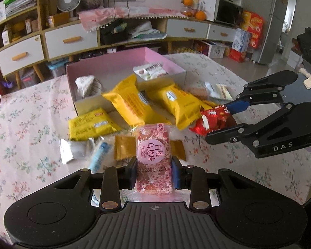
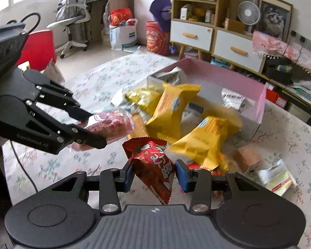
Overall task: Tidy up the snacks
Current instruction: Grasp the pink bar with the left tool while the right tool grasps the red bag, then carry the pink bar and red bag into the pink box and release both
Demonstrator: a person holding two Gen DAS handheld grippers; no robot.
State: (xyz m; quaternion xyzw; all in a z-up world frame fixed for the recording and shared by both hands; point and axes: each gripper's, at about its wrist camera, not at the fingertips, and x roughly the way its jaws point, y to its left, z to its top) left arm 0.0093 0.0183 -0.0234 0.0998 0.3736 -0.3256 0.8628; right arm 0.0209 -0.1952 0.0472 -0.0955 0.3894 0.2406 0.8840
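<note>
My left gripper [image 1: 154,174] is shut on a pink flower-print snack packet [image 1: 151,155], held upright above the floral tablecloth. In the right wrist view the same left gripper [image 2: 96,128] carries that pink packet [image 2: 114,124] at the left. My right gripper [image 2: 154,174] is shut on a red crinkled snack packet [image 2: 151,161], lifted off the table; from the left wrist view it [image 1: 216,122] shows at the right with the red packet [image 1: 211,118]. Behind both stands an open pink box [image 1: 122,62] with a few packets inside.
Three yellow packets [image 1: 128,101] [image 1: 180,103] [image 1: 91,124] lie in front of the box, one leaning on its front wall. Gold, silver and blue wrappers [image 1: 122,149] lie near my left fingers. A brown packet [image 2: 246,155] and pale wrappers [image 2: 277,178] lie at the right.
</note>
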